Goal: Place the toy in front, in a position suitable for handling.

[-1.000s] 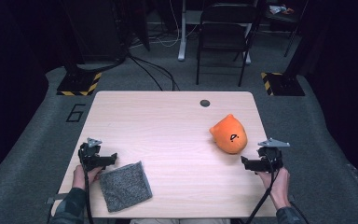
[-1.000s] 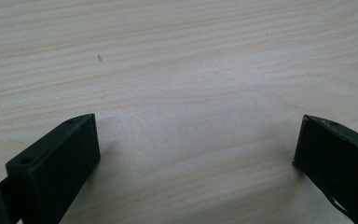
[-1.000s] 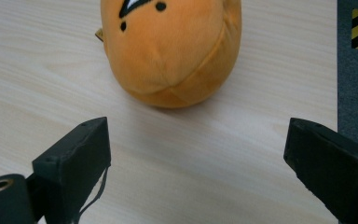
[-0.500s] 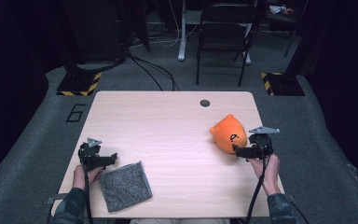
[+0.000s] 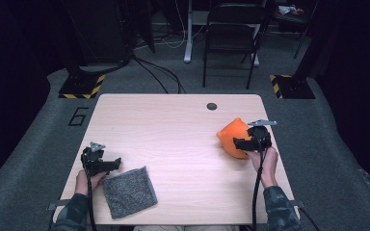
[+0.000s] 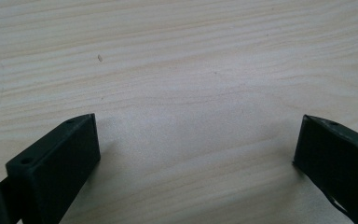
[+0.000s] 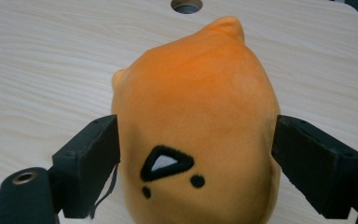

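At the table's (image 5: 173, 120) seven o'clock, the left gripper (image 5: 107, 165) rests with jaws spread wide over bare wood, nothing between them. Just beside it, toward five o'clock, a grey cloth (image 5: 128, 191) lies flat. A "6" (image 5: 79, 116) is marked on the floor off the table's ten o'clock corner. Over at three o'clock, the right gripper (image 5: 238, 143) straddles the orange plush (image 7: 196, 116), its jaws having just been closing, with the pads flanking the toy's sides; whether they press it I cannot tell. A black beak and dots are stitched on the plush.
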{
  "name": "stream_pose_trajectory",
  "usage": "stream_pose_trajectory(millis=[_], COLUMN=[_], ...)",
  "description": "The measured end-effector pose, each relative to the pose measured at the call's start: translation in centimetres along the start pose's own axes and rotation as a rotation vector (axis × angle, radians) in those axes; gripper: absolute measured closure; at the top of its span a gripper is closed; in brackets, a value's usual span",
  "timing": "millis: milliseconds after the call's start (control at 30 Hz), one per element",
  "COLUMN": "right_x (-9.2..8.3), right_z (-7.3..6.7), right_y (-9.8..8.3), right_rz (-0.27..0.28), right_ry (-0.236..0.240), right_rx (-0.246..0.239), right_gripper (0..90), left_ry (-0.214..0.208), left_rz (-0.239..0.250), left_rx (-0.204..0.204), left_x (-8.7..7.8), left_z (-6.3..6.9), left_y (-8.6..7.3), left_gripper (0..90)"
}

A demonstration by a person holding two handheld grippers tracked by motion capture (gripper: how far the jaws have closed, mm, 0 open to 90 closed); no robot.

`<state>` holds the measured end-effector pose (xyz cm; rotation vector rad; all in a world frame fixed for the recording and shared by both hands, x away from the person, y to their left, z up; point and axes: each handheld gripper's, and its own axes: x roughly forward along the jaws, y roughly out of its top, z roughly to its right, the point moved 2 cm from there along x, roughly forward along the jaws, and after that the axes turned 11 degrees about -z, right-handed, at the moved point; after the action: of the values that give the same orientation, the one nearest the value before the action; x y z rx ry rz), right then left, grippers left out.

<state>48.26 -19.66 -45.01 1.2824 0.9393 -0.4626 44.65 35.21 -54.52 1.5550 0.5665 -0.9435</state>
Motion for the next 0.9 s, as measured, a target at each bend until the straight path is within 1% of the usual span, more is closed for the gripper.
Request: stream_pose_trajectory(millis=[67,100,167,200,233,267,333,367,400,433,467,500,533,567,600,667,700,733,800,900], right_x=[0.6,0.9,1.3,1.5,1.5,1.6,1.7,1.8,1.9,1.9,2.0,2.0,1.9,1.9,1.9,1.6,1.5,1.3,1.1,0.9], right_z=[-0.1,-0.1,-0.1,0.0,0.0,0.0,0.2,0.3,0.4,0.4,0.5,0.5,0.6,0.6,0.6,0.7,0.7,0.7,0.7,0.6], right_y=[0.3,0.4,0.6,0.6,0.6,0.6,0.5,0.5,0.4,0.4,0.4,0.4,0.4,0.4,0.4,0.4,0.4,0.5,0.6,0.8], right_rz=[-0.015,-0.022,-0.031,-0.032,-0.032,-0.036,-0.043,-0.047,-0.056,-0.056,-0.06,-0.06,-0.051,-0.051,-0.043,-0.027,-0.02,-0.015,-0.003,-0.001], right_ry=[0.002,-0.007,-0.01,-0.02,-0.02,-0.024,-0.021,-0.02,-0.016,-0.016,-0.013,-0.013,-0.002,-0.002,-0.005,0.006,0.002,0.003,0.007,0.02], right_rx=[0.019,0.019,0.034,0.036,0.036,0.036,0.042,0.033,0.031,0.031,0.03,0.03,0.019,0.019,0.011,0.013,0.008,0.008,-0.018,-0.019], right_gripper=[16.7,18.9,24.2,30.3,30.3,32.9,39.4,42.0,47.7,47.7,51.4,51.4,54.1,54.1,55.4,57.7,58.4,59.0,59.9,60.0], left_ry=[0.0,-0.002,0.0,0.0,-0.002,0.0,0.0,0.0,0.0,0.0,0.0,0.0,0.0,0.0,0.0,0.0,0.0,0.0,0.0,0.0], left_rz=[0.001,0.004,0.0,0.001,0.004,0.0,0.001,0.001,0.001,0.001,0.001,0.001,0.001,0.001,0.001,0.001,0.001,0.001,0.001,0.001], left_rx=[-0.001,-0.007,-0.001,-0.001,-0.006,-0.001,-0.001,-0.001,-0.001,-0.001,-0.001,-0.001,-0.001,-0.001,-0.001,-0.001,-0.001,-0.001,0.0,0.0], left_x=[0.0,0.0,0.0,0.0,0.0,0.0,0.0,0.0,0.0,0.0,0.0,0.0,0.0,0.0,0.0,0.0,0.0,0.0,0.0,0.0], left_z=[0.0,0.0,0.0,0.0,0.0,0.0,0.0,0.0,0.0,0.0,0.0,0.0,0.0,0.0,0.0,0.0,0.0,0.0,0.0,0.0], left_y=[0.0,0.0,0.0,0.0,0.0,0.0,0.0,0.0,0.0,0.0,0.0,0.0,0.0,0.0,0.0,0.0,0.0,0.0,0.0,0.0], left_gripper=[0.0,0.0,0.0,0.0,0.0,0.0,0.0,0.0,0.0,0.0,0.0,0.0,0.0,0.0,0.0,0.0,0.0,0.0,0.0,0.0])
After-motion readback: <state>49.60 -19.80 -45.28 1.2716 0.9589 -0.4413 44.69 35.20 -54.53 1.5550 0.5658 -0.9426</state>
